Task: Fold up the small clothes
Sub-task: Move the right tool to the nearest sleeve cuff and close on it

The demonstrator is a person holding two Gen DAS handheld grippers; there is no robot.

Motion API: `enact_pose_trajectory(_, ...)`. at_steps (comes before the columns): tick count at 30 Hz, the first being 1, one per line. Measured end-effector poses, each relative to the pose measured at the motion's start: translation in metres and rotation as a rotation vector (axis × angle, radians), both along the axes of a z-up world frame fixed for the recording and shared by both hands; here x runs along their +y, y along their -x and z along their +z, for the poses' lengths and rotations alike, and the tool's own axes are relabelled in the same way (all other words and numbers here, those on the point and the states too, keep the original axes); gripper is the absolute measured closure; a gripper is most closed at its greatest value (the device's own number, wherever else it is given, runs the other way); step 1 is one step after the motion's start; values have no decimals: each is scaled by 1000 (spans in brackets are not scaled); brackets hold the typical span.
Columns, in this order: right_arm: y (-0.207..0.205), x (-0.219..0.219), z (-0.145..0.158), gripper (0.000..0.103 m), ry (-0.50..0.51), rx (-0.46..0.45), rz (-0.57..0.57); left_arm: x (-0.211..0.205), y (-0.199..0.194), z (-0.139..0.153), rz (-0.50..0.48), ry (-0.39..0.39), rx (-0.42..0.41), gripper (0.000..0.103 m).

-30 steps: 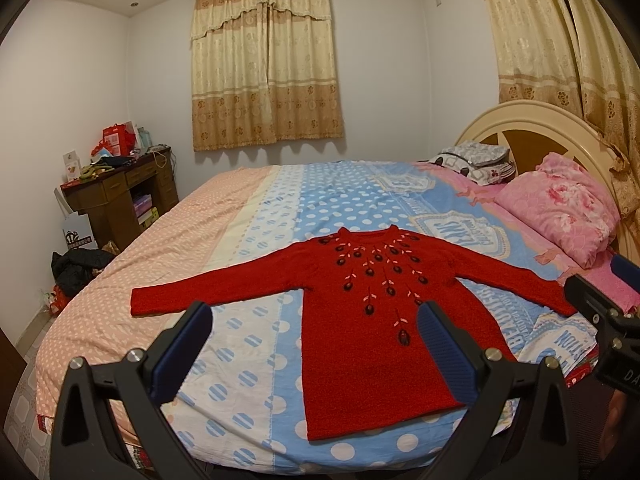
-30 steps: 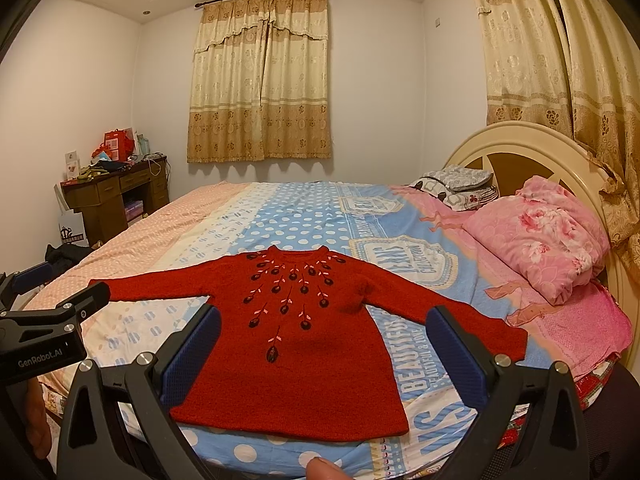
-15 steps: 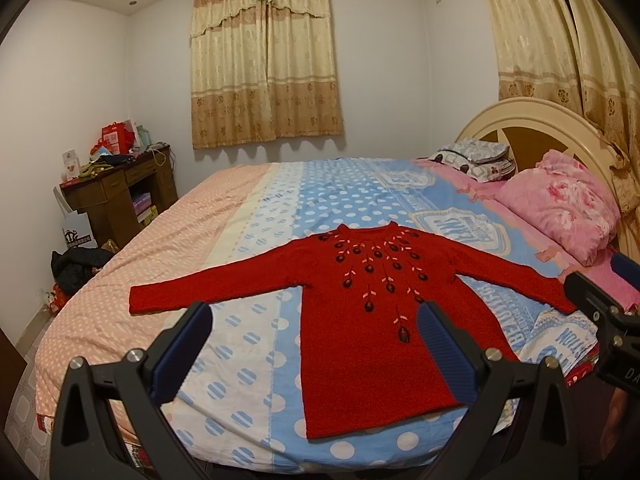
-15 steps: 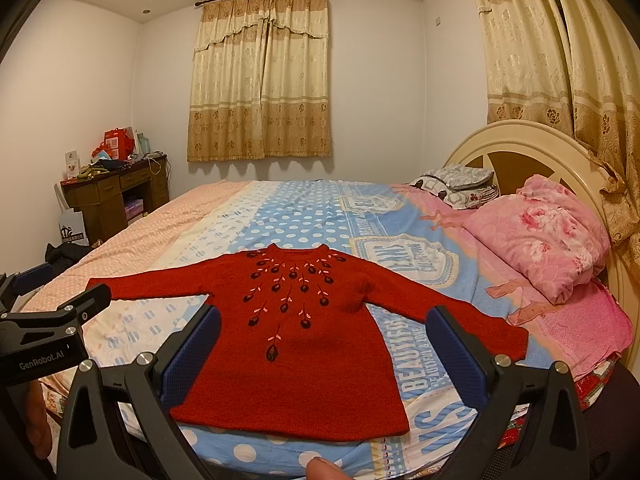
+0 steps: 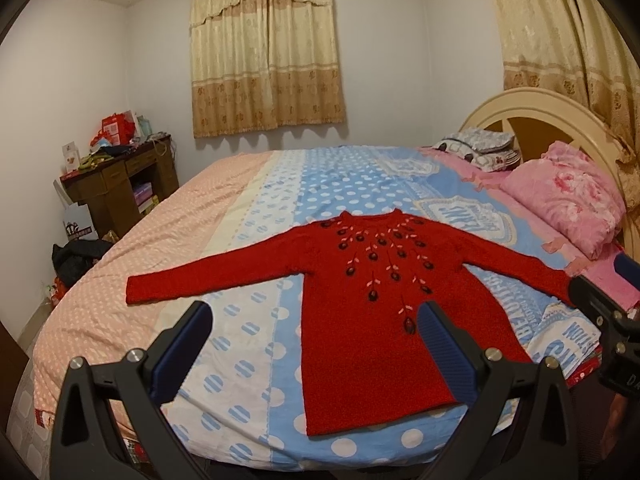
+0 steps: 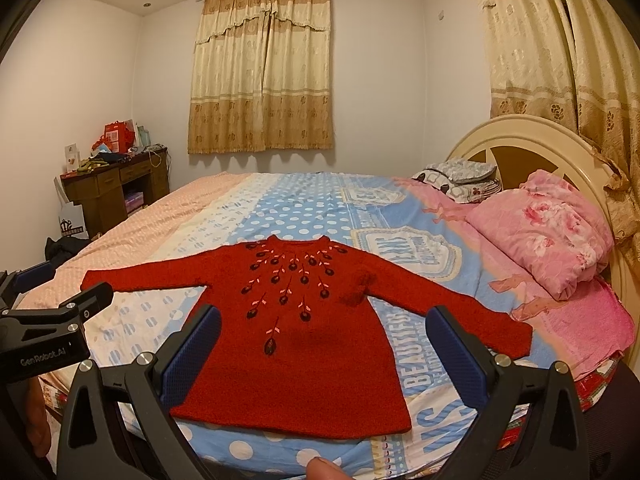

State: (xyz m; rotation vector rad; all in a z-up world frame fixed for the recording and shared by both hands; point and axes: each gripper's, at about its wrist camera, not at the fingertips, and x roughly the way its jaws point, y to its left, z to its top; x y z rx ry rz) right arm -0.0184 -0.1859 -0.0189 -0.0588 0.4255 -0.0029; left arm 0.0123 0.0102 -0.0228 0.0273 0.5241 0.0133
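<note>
Near the front edge of the bed (image 5: 248,216), the red sweater (image 5: 372,320) is laid flat, sleeves spread, nothing folded yet. Left hand-held gripper (image 5: 316,330) and right hand-held gripper (image 6: 322,334) are held wide apart, empty; every fold remains.

Left gripper (image 5: 310,336): black plastic frame, 2 angled arms with triangular cut-outs, silver round screws at the joints, blue ribbed pads (image 5: 182,350) on the fingers. Right gripper (image 6: 322,344): same build, black frame, silver screws, blue textured pads (image 6: 192,350). White "GenRobot.AI" lettering on the left unit's black side, seen from right wrist. Fingertip (image 6: 324,470) at bottom edge.
</note>
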Motion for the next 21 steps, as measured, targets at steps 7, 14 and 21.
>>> enact_pose_trajectory(7,-22,-3,-22,1,-10,71,24,-8,-21,-20,-13,-34,36,0)
enact_pose_trajectory(14,-60,-28,-60,1,-23,184,-16,-26,-59,-51,-71,-61,115,0)
enact_pose_trajectory(21,-96,-75,-89,1,-98,245,-119,-36,-96,-73,-105,-102,155,0)
